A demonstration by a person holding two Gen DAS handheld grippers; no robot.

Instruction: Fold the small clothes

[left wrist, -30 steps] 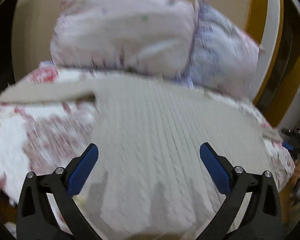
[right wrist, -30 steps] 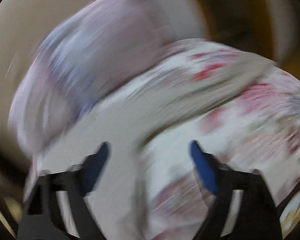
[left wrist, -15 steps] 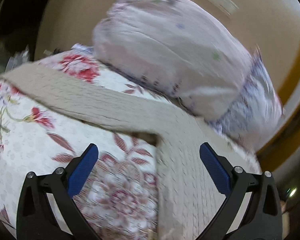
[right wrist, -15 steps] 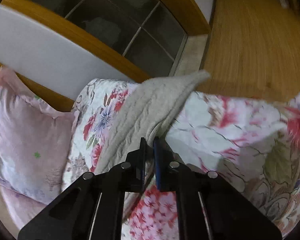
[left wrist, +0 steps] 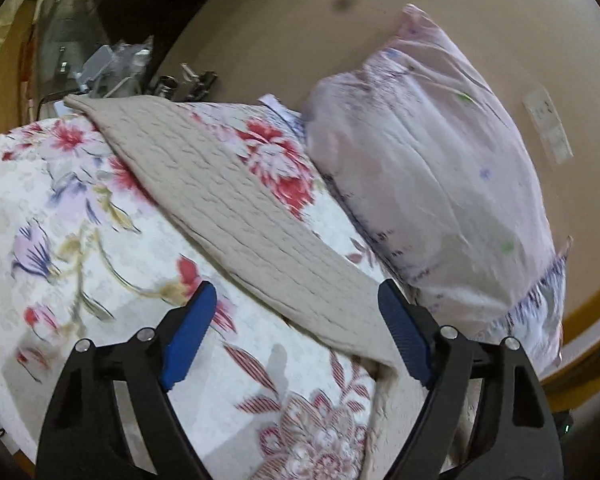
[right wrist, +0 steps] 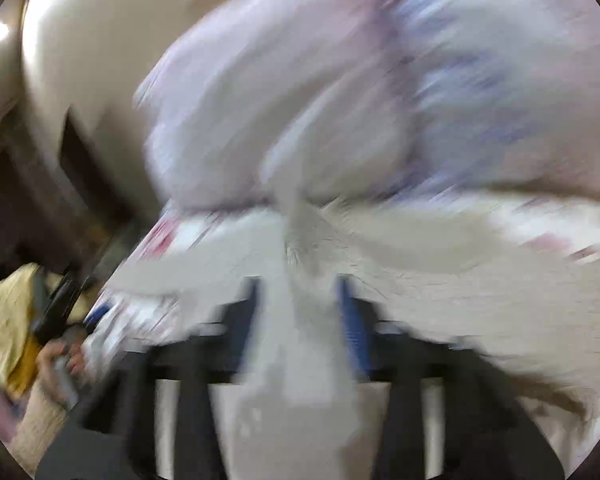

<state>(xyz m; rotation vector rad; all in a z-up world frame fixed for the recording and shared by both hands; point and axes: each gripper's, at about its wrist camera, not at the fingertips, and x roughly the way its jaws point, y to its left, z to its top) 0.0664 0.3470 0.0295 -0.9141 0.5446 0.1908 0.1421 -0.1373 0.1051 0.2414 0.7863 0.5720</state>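
A beige cable-knit sweater lies on a floral bedspread (left wrist: 60, 240). In the left wrist view its sleeve (left wrist: 236, 208) stretches from far left toward my left gripper (left wrist: 296, 336), which is open and empty, with the sleeve's near end between the blue pads. In the blurred right wrist view my right gripper (right wrist: 300, 312) has its jaws close together around a strip of the beige sweater (right wrist: 300, 360), which runs up between them toward the pillow.
A pale pink pillow (left wrist: 440, 184) rests against the beige headboard (left wrist: 340, 32) at the back. Clutter sits beyond the bed's far left corner (left wrist: 112, 68). In the right wrist view, the person's hand on the other gripper (right wrist: 56, 356) shows low left.
My left gripper swung left from the sweater body to the sleeve, staying open. My right gripper shut on the other sleeve end and now carries it quickly toward the pillow.
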